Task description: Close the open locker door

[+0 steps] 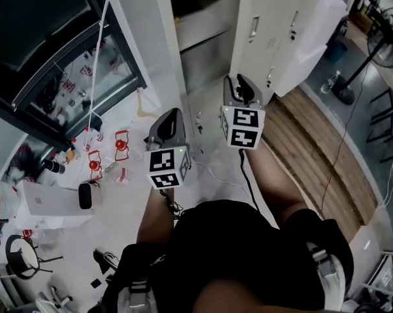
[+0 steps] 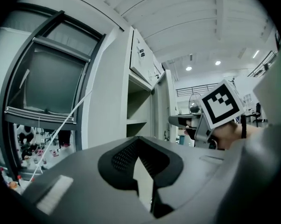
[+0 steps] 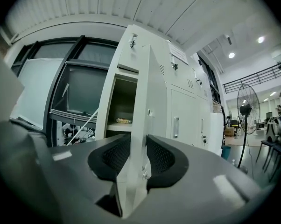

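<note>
The locker door (image 3: 147, 92) is seen edge-on in the right gripper view. Its long axis is upright, and its free edge is pointed straight back at the right gripper (image 3: 138, 146). This edge is taken between the two jaws with a pad laid against each face, so the door is gripped. The outer face, with a small handle and vent slots, is turned to the right of this gripper. The inner face is turned to the left, toward the open compartment (image 3: 122, 101) of the locker (image 3: 187, 106). The door is held well out from the locker front.

The jaws of the left gripper (image 2: 141, 139) are brought together at the tips, and nothing is caught between them. It is held free, left of the right gripper, and the open compartment is seen ahead of it.

The lower part of the door is covered by the body of the right gripper. On the shelf (image 3: 111, 126), left of these jaws, a small yellowish thing (image 3: 123, 121) is laid, but it cannot be made out. In the head view the door is hard to separate from the closed doors (image 1: 275, 31) beside it.
</note>
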